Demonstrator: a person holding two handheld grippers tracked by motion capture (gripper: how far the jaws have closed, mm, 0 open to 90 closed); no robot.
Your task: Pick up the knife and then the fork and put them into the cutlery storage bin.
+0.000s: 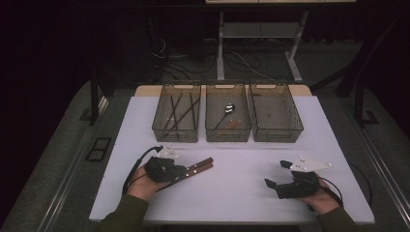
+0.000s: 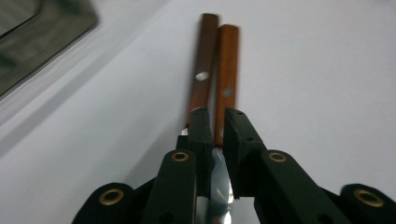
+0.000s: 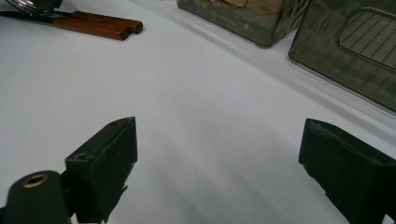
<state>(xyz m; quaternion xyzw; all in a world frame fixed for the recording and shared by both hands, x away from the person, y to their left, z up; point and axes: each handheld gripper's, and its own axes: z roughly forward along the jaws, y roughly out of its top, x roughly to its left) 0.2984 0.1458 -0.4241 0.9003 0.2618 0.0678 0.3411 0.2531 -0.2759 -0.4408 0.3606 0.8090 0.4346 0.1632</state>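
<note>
Two wooden-handled utensils [image 1: 199,166] lie side by side on the white table [image 1: 232,193], handles pointing right. In the left gripper view the darker handle [image 2: 204,60] lies left of the orange handle [image 2: 227,60]. My left gripper [image 1: 181,172] sits low over their metal ends. Its jaws [image 2: 218,116] stand only a sliver apart, astride the orange-handled utensil's neck, with shiny metal beneath them. My right gripper [image 1: 276,174] rests on the table at the right, jaws wide apart [image 3: 217,163] with bare table between. The same handles [image 3: 100,25] show far off in the right gripper view.
Three clear bins stand in a row at the table's back. The left bin [image 1: 176,129] holds several dark sticks, the middle bin [image 1: 228,131] a spoon [image 1: 228,108] and a wooden-handled piece, and the right bin [image 1: 275,130] looks nearly bare. Table legs and cables lie beyond.
</note>
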